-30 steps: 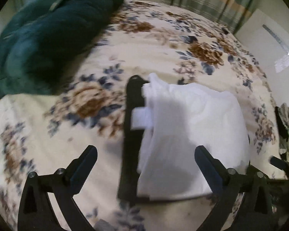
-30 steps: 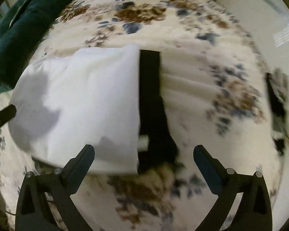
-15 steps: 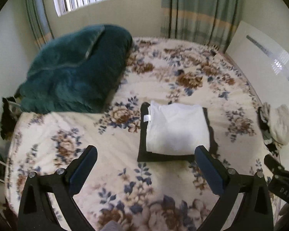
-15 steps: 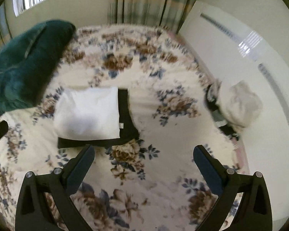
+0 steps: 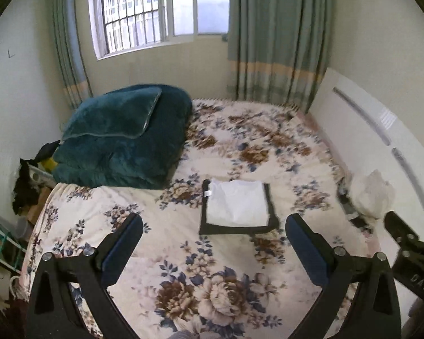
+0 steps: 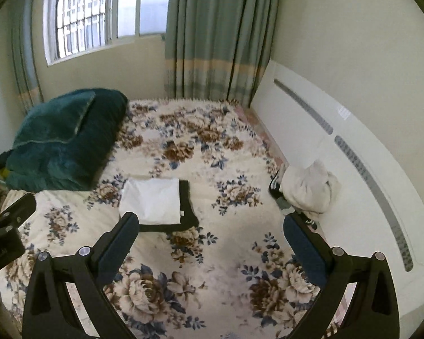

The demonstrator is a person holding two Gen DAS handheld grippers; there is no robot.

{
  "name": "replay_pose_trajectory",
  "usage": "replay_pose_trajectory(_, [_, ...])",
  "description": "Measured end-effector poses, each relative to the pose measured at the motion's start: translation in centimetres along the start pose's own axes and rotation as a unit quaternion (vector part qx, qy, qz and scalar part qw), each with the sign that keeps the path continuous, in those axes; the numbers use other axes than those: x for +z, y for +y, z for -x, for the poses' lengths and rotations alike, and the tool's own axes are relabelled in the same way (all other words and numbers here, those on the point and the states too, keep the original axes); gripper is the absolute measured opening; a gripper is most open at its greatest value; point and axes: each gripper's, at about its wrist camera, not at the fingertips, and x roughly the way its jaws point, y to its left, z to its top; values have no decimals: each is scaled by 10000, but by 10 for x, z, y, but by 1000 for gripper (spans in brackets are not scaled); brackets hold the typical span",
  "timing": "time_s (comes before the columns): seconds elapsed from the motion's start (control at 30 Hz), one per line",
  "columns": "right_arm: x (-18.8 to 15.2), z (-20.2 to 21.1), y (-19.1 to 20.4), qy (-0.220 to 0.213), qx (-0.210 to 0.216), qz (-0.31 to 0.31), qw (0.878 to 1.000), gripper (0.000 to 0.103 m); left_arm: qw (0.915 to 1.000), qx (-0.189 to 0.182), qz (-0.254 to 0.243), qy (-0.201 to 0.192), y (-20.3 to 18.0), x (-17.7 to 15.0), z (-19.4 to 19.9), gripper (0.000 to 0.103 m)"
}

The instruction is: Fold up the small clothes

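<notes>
A folded white garment [image 5: 237, 202] lies on top of a folded black garment [image 5: 234, 229] in the middle of the floral bed [image 5: 226, 268]. The same stack shows in the right wrist view, white [image 6: 152, 202] on black [image 6: 188, 207]. My left gripper [image 5: 213, 236] is open and empty, held high above the bed's near part. My right gripper [image 6: 211, 236] is also open and empty, equally far back. A heap of unfolded white and dark clothes [image 6: 308, 190] lies at the bed's right edge by the wall; it also shows in the left wrist view [image 5: 370, 195].
A thick teal blanket [image 5: 121, 138] is piled at the bed's far left. A white wall panel [image 6: 339, 147] runs along the right side. Window and green curtains [image 5: 274, 36] stand behind the bed. Clutter sits on the floor at left [image 5: 22, 186].
Both grippers have pulled up and back from just above the folded stack, so the whole bed and room now show. The stack lies still, both grippers stay open.
</notes>
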Motion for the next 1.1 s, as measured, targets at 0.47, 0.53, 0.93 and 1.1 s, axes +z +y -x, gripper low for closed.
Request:
replay_pose_trajectory(0.47, [-9, 100, -18, -468, 163, 6, 9988, 103, 9997, 47, -51, -255, -4, -14, 73, 103])
replay_pose_trajectory(0.53, [-10, 104, -19, -481, 189, -5, 9987, 103, 9997, 52, -35, -254, -3, -15, 78, 103])
replay_pose_trajectory(0.93, [-16, 113, -17, -449, 282, 42, 9986, 103, 9992, 35, -1, -398, -3, -14, 92, 103])
replay_pose_trajectory(1.1, [-18, 112, -20, -395, 306, 49, 9987, 103, 9992, 88, 5, -402, -4, -16, 93, 103])
